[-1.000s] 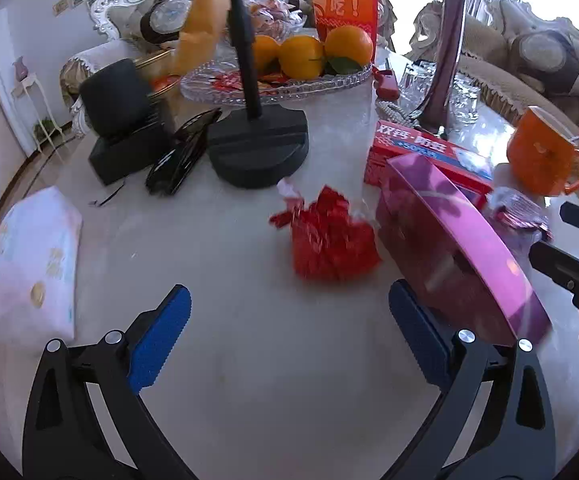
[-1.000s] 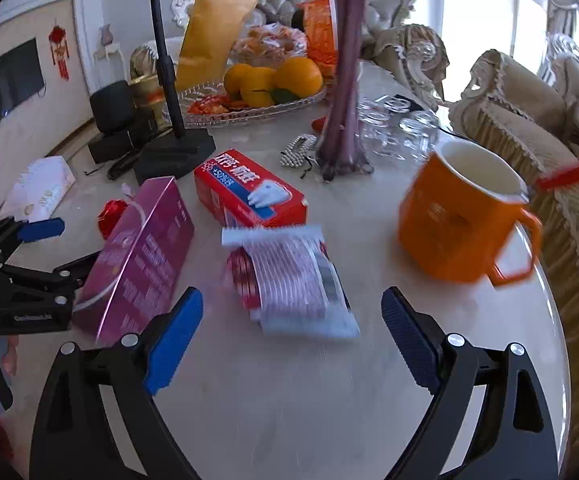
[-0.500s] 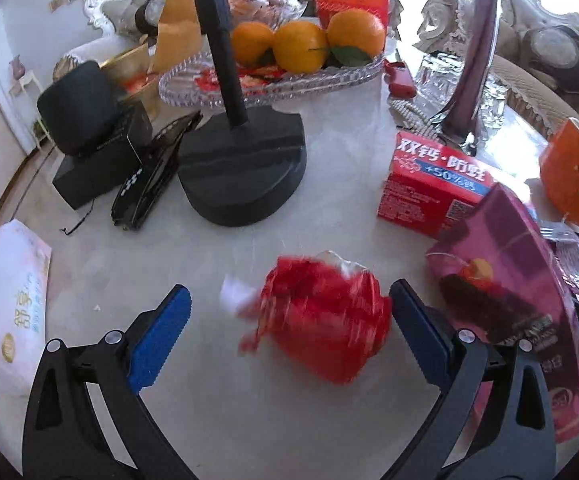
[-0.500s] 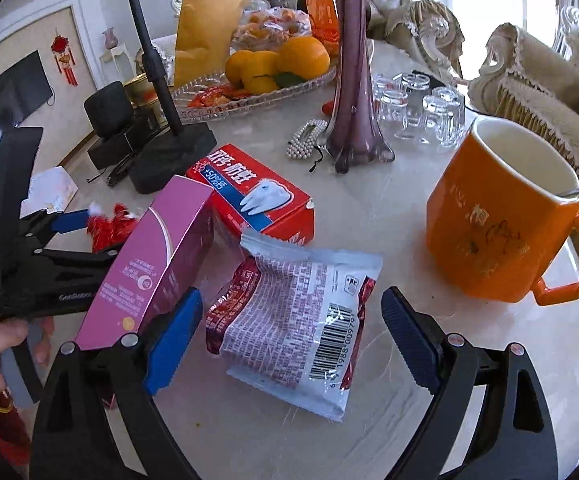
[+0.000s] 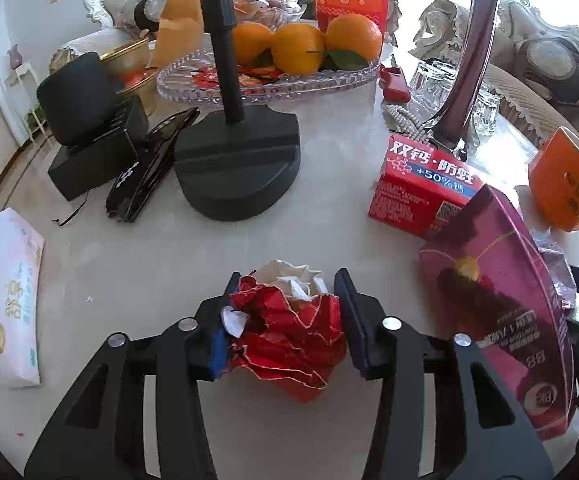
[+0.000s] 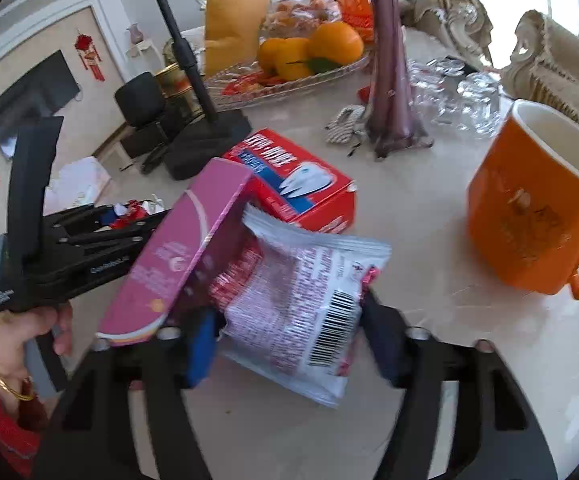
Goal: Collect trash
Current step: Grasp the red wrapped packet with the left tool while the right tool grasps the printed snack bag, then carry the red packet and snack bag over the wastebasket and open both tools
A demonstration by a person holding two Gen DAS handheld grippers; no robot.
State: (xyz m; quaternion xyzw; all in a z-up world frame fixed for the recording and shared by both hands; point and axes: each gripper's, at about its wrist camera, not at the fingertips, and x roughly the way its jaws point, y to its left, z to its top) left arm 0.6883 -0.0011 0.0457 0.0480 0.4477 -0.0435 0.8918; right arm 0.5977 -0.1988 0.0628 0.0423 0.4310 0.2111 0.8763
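My left gripper is shut on a crumpled red wrapper with white tissue in it, low over the marble table. My right gripper is shut on a red-and-white printed snack packet that lies on the table, its barcode facing me. The left gripper and its red wrapper also show at the left of the right wrist view, held by a hand.
A pink box stands between the two grippers and leans against the packet. A red toothpaste box, an orange mug, a black stand, a fruit tray, a purple vase and a tissue pack crowd the table.
Both grippers moved forward and closed: the left on the red wrapper, the right on the snack packet. Both were wide open half a second ago.
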